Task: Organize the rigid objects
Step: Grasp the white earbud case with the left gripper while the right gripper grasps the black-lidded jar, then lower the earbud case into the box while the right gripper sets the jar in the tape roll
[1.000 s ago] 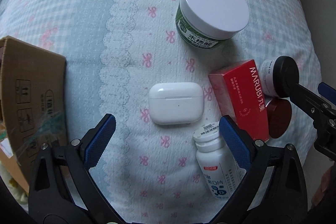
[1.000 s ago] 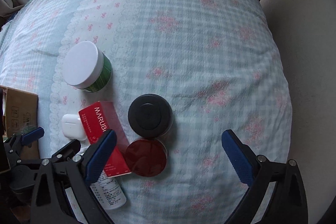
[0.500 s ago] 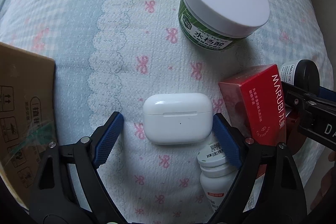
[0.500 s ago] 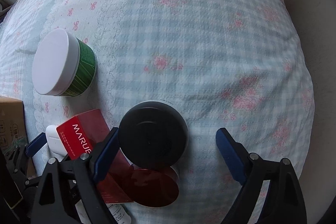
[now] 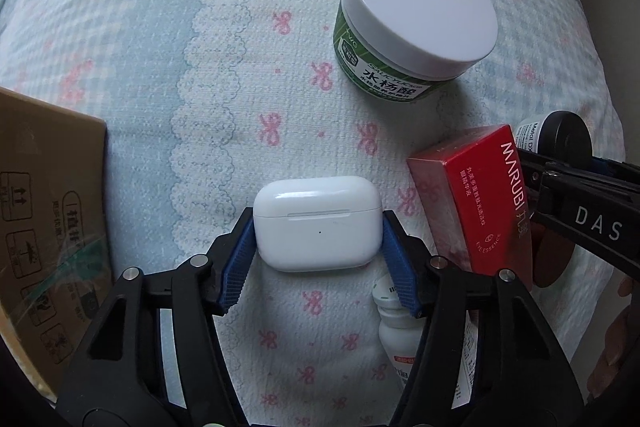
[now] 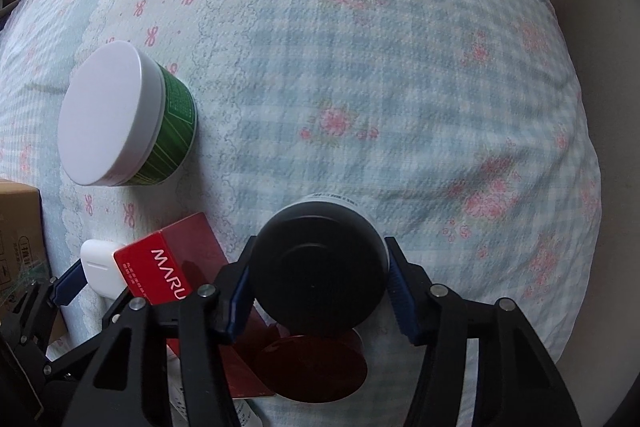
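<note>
My left gripper is shut on a white earbud case that lies on the bedspread; both blue pads touch its sides. My right gripper is shut on a black-lidded jar, which also shows in the left wrist view. A red MARUBI box lies between them, also in the right wrist view. A green jar with a white lid stands farther back. A white pill bottle lies under my left gripper's right finger. A dark red lid sits below the black jar.
A cardboard box stands at the left edge of the bed. The checked bedspread stretches far and right. A beige surface lies beyond the bed's right edge.
Both grippers moved forward and down and closed: the left onto the earbud case, the right onto the black-lidded jar.
</note>
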### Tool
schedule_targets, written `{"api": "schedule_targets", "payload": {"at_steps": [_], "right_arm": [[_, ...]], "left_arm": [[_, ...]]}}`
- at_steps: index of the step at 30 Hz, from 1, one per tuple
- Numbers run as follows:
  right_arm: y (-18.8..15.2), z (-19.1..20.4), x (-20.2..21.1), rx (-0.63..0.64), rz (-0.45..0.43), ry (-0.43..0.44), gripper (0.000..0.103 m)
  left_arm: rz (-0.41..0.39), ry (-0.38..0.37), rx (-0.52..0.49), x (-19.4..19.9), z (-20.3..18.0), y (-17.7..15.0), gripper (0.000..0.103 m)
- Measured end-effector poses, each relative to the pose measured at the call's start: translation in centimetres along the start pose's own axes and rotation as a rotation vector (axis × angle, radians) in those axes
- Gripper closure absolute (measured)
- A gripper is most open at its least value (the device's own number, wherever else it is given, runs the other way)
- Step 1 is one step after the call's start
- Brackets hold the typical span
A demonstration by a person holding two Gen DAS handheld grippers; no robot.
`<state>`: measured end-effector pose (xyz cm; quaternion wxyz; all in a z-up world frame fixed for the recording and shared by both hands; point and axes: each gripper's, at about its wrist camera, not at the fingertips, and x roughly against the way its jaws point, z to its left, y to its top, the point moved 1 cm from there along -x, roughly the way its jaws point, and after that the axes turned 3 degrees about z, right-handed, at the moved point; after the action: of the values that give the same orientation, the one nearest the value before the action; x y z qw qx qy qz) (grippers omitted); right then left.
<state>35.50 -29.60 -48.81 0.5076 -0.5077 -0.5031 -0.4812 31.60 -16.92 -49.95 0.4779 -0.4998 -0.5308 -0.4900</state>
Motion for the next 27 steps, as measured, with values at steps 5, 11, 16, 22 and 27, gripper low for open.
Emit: {"api": "schedule_targets", "payload": {"at_steps": [5,11,16,22,27], "right_arm": [[-0.1,-0.9,1.0,-0.020,-0.025,0.019,0.049],[-1.4,-1.3,4.4,-0.053,-0.078,0.029,0.049],[-3.0,-1.6,9.3,-0.058,-0.143,0.027,0.050],[-5.4,-1.2,15.5,-0.051,-0.227,0.016,0.050],[-8.2,0.5,20.4,-0.021,-0.281,0.027,0.050]], "left_arm": [[-0.014,-0.018,-0.004,1.3,0.8,0.2,0.046],[-0.076,-0.038,-0.024,5.5,1.4,0.5,0.046],[-0.142,-0.059,-0.071,10.6,1.9,0.4,0.046],[-0.223,-0.098,-0.120,17.7,1.7,-1.7,0.046],[-0.284,-0.130,-0.150,23.9,3.0,-3.9,0.046]]}}
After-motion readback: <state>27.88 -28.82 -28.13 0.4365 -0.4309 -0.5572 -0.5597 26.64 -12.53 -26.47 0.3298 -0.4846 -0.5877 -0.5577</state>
